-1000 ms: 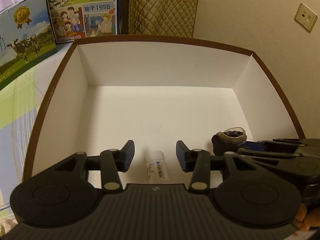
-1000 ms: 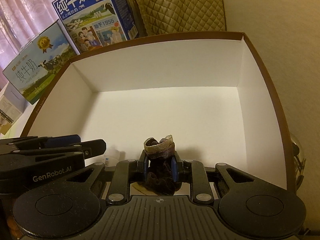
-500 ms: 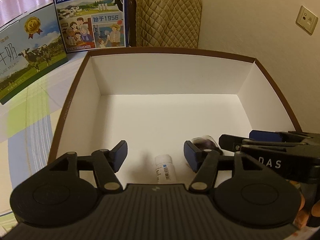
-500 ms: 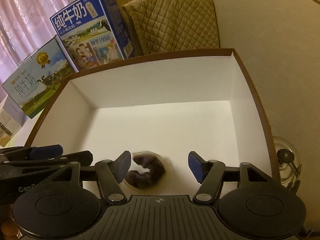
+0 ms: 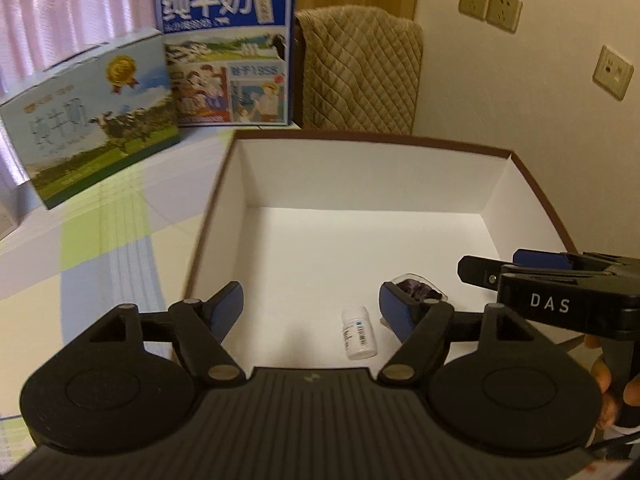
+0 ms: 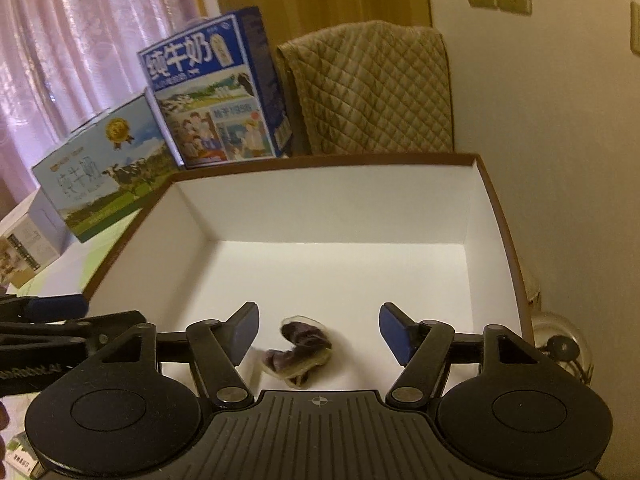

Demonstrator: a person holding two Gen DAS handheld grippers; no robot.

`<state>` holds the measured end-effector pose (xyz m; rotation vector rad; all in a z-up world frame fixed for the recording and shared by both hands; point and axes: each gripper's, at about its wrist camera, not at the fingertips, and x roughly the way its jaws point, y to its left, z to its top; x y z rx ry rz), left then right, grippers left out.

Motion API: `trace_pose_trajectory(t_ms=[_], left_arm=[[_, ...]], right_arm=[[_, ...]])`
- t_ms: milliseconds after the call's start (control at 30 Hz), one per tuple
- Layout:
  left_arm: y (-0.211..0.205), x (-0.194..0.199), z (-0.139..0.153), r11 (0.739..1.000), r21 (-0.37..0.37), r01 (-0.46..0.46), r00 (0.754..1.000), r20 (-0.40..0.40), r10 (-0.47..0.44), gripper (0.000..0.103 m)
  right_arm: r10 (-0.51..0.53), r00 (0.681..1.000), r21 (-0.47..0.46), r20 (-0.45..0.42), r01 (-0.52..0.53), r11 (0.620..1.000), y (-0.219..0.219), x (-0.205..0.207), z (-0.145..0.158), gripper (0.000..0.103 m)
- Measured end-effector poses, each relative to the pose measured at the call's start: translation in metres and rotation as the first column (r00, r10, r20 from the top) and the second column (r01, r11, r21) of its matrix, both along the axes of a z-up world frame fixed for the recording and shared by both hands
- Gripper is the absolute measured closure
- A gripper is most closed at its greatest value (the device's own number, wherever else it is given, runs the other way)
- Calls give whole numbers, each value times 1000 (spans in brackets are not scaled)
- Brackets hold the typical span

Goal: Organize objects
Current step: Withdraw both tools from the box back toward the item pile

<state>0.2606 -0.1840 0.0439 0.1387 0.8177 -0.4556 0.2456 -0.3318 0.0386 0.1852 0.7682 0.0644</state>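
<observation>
Standing far left on a pale checked tablecloth (image 5: 100, 216): glossy printed milk carton (image 5: 92, 120), landscape and cow artwork, gold medal badge. Next to it a taller blue milk carton (image 5: 226, 52), upright, large white characters. Behind, further right, a quilted beige cloth (image 5: 360, 76), diamond stitching, draped over something tall. Cream wall with socket plates (image 5: 490, 6) at far right.

Centre: open cardboard box (image 5: 360, 168), rectangular, brown outside edge, matte white inside, mostly bare floor.

Left gripper (image 5: 311, 310): black ribbed body, round pivot discs, blue pads on fingers, jaws spread wide, nothing between them. Left finger over box's left wall, right finger over box floor. Small white bottle (image 5: 359, 332) lying on its side on box floor, cylindrical, printed label with barcode, just inside right fingertip, not touching. Dark purple packet (image 5: 418, 290) in clear crinkled wrap beyond right fingertip, partly hidden behind it.

Right gripper (image 6: 319, 330): same build, jaws wide apart, empty. Same dark purple packet (image 6: 298, 354) lying on box floor between the fingers, nearer the left one, apart from both pads. Edge blurred on lower side. Glass vessel (image 6: 560, 356) outside box at right, rounded, dark knob.
</observation>
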Motion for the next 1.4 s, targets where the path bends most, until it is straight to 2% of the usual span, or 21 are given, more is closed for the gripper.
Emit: trace_pose_trajectory(t_ms=[533, 767, 1000, 1400], left_arm=[[94, -69, 50, 987, -71, -142, 985, 86, 148, 20], [138, -99, 59, 972, -100, -214, 969, 104, 224, 17], [175, -124, 53, 954, -111, -277, 952, 102, 288, 15], [223, -146, 21, 923, -92, -373, 923, 65, 380, 8]], right_arm=[[152, 984, -16, 97, -151, 988, 58, -50, 44, 38], [232, 967, -26, 103, -231, 973, 88, -74, 47, 37], [299, 951, -32, 81, -297, 954, 117, -88, 39, 37], [382, 924, -27, 14, -382, 924, 151, -97, 11, 37]])
